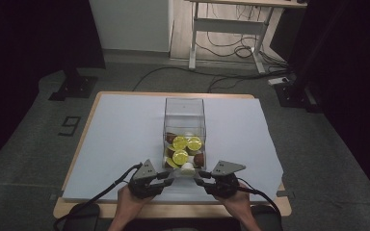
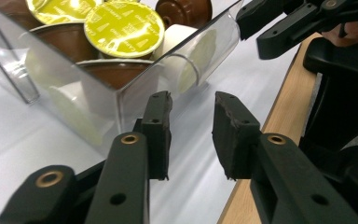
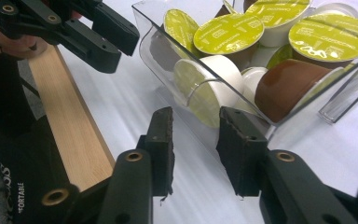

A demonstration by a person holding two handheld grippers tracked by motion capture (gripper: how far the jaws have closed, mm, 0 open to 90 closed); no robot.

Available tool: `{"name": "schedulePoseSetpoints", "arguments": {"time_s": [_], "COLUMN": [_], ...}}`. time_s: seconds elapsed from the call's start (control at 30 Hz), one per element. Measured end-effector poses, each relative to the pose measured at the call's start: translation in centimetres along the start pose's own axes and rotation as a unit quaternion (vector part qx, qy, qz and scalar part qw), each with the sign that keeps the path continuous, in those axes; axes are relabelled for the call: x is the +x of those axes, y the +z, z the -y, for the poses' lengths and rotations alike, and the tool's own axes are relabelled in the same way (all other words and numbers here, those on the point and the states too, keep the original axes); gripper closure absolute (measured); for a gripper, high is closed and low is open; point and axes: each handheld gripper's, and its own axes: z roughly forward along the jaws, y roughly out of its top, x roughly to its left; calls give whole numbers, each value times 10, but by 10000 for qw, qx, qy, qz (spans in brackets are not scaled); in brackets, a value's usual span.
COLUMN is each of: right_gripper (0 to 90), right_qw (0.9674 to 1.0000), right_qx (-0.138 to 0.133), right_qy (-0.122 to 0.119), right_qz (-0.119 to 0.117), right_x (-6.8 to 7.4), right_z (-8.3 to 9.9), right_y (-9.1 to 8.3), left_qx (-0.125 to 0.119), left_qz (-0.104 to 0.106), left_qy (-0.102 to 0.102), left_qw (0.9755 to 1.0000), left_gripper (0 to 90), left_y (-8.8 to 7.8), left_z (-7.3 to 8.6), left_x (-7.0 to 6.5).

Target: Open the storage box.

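Note:
A clear plastic box [image 1: 185, 113] stands on the white sheet, with several yellow-lidded, brown and white coffee capsules [image 1: 180, 156] heaped at its near end. My left gripper [image 1: 172, 174] is at the box's near left corner and my right gripper [image 1: 198, 175] at its near right corner. In the left gripper view the jaws [image 2: 192, 135] stand apart with nothing between them, and the box corner [image 2: 121, 100] lies just beyond the left jaw. In the right gripper view the jaws [image 3: 196, 144] are also apart and empty, with the box wall [image 3: 223, 100] and a white capsule [image 3: 205, 84] close behind.
The white sheet [image 1: 120, 144] covers a wooden table whose near edge [image 1: 173, 209] runs just under both hands. Each gripper sees the other across the box front: the right one [image 2: 251, 35], the left one [image 3: 126, 49]. A desk frame and cables lie on the floor beyond.

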Motion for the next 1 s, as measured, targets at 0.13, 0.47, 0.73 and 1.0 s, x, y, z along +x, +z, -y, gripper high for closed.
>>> {"name": "schedulePoseSetpoints", "arguments": {"time_s": [0.13, 0.47, 0.73, 1.0], "right_gripper": [615, 571, 472, 311], "right_qw": [10000, 9998, 9987, 9968], "right_qx": [30, 103, 181, 365], "right_qy": [-7, -29, -39, 10], "right_qz": [36, 153, 473, 708], "right_x": [-2, -7, -16, -35], "right_z": [1, 5, 8, 11], "right_y": [-3, -12, -20, -24], "left_qx": [44, 101, 220, 256], "left_qz": [11, -23, -228, -550], "left_qy": [-57, -133, -137, -315], "left_qw": [10000, 9999, 9994, 9977], "left_gripper": [613, 533, 395, 199], "left_y": [-5, -16, -22, -24], "left_z": [2, 8, 10, 15], "left_x": [2, 11, 22, 40]}}
